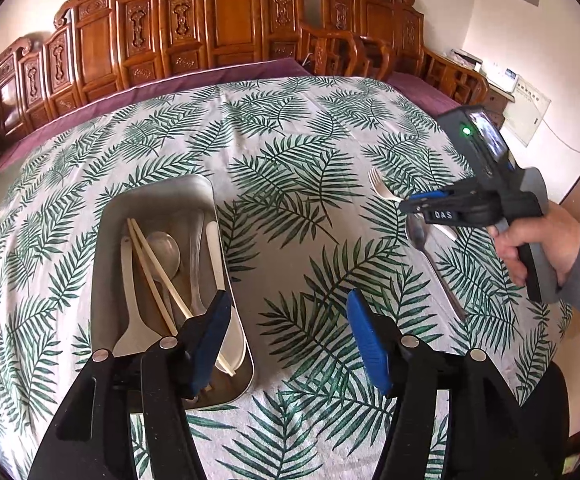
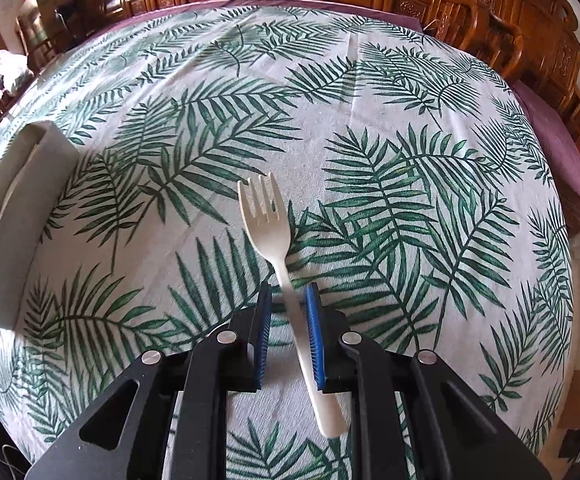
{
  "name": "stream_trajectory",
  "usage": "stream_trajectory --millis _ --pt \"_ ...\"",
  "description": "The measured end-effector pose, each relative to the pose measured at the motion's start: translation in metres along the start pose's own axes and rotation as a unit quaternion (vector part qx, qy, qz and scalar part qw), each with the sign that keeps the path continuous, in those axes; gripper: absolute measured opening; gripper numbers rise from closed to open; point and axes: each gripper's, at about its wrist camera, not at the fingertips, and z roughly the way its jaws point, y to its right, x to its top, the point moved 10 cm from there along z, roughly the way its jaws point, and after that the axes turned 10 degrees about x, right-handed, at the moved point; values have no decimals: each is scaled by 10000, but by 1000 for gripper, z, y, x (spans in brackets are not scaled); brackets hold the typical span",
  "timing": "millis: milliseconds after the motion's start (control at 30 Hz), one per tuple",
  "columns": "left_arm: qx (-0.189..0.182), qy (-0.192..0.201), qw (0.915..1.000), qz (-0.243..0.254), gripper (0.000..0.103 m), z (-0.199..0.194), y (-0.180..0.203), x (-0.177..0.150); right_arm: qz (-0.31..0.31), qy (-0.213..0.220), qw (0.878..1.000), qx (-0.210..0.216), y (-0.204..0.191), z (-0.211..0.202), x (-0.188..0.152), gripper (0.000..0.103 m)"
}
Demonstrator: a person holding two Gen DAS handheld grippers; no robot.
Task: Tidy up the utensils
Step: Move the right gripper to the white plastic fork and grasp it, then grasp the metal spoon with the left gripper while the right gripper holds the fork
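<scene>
A metal tray (image 1: 162, 196) on the leaf-print cloth holds chopsticks (image 1: 158, 268), a metal spoon (image 1: 166, 252) and white utensils. My left gripper (image 1: 286, 340) is open and empty, its left finger over the tray's near right corner. A white fork (image 2: 268, 232) lies between the fingers of my right gripper (image 2: 288, 300); the jaws stand a little apart, with the fork against the right pad. In the left wrist view the right gripper (image 1: 418, 204) hovers at the right over the fork (image 1: 380, 186), and a metal spoon (image 1: 420, 236) lies beside it.
The tray (image 2: 22, 216) shows at the far left of the right wrist view. Carved wooden chairs (image 1: 230, 24) line the table's far edge. A purple cloth (image 1: 218, 76) rims the table under the leaf print.
</scene>
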Motion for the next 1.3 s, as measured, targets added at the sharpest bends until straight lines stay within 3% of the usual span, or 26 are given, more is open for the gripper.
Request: stream_trajectory --millis 67,133,467,933,1300 --pt "3 -14 10000 20 58 0 2 -1 -11 -35 10000 -29 2 0 2 19" --pt "-9 -29 10000 28 58 1 4 -1 -56 -69 9999 -66 3 -1 -1 8" --pt "-139 -59 9996 241 58 8 34 0 825 290 9962 39 30 -43 -36 8" --pt "-444 -201 9972 571 58 34 97 9 1064 723 9917 15 25 -91 -108 8" --pt "-680 -418 9927 900 51 54 146 7 1199 864 9890 50 22 -96 -140 8"
